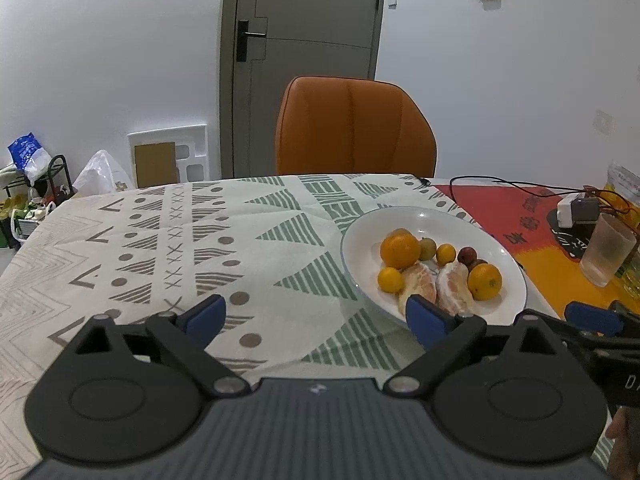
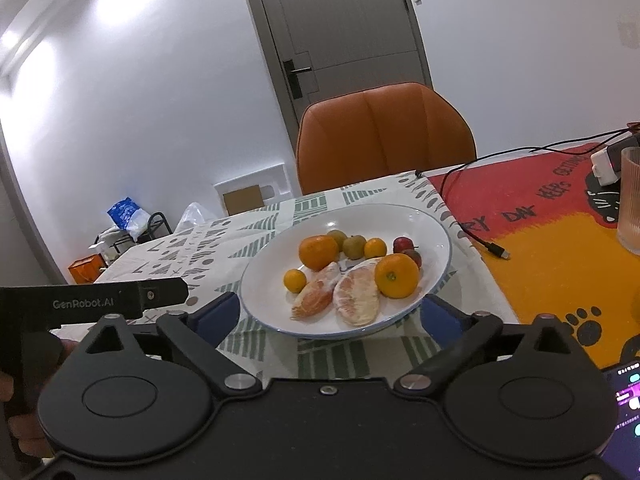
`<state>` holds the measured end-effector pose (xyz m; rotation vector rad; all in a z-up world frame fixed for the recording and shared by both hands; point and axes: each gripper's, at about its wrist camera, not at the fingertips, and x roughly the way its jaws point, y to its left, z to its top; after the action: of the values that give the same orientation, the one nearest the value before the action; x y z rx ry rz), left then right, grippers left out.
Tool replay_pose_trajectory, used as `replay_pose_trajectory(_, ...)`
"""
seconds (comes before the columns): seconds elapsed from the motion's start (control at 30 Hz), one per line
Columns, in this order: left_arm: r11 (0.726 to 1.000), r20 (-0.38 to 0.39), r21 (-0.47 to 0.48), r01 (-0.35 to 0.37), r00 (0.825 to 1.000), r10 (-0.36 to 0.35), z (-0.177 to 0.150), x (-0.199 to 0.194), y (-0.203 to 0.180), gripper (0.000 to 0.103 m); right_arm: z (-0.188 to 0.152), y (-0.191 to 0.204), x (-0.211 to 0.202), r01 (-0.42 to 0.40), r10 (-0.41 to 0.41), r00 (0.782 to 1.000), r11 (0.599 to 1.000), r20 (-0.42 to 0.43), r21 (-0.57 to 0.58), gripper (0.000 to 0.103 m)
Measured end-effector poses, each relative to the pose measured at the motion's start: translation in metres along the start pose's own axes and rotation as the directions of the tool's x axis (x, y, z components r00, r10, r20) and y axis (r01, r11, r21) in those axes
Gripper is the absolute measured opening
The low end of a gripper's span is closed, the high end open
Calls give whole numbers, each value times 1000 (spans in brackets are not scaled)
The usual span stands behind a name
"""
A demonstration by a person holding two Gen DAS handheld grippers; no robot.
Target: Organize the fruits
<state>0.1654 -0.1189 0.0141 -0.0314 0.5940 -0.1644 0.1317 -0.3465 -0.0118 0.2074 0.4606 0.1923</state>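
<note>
A white plate [image 1: 500, 248] [image 2: 424, 224] stands on the patterned tablecloth and holds oranges [image 1: 399, 250] [image 2: 397, 275], small kumquats, two peeled pomelo segments [image 1: 452, 287] [image 2: 357, 296], green fruits [image 2: 354, 246] and small red fruits [image 2: 403, 245]. My left gripper [image 1: 316, 320] is open and empty, low over the cloth, left of and in front of the plate. My right gripper [image 2: 332, 316] is open and empty, its fingers either side of the plate's near rim. The right gripper's blue tip [image 1: 592, 317] shows in the left wrist view.
An orange chair [image 1: 354, 128] stands behind the table. A ribbed glass [image 1: 607, 255] [image 2: 632, 200], a white charger [image 1: 568, 210] and black cables [image 2: 476, 236] lie on the red-orange mat at right. A phone [image 2: 628, 404] lies at near right. Clutter sits on the floor at left.
</note>
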Motion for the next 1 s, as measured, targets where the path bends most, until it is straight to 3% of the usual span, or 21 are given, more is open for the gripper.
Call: replay_pose_trajectory(1.0, 995, 14, -44, -85, 996, 86, -28, -83, 39, 96, -11, 54, -40, -95, 94, 995, 994, -16, -50, 103)
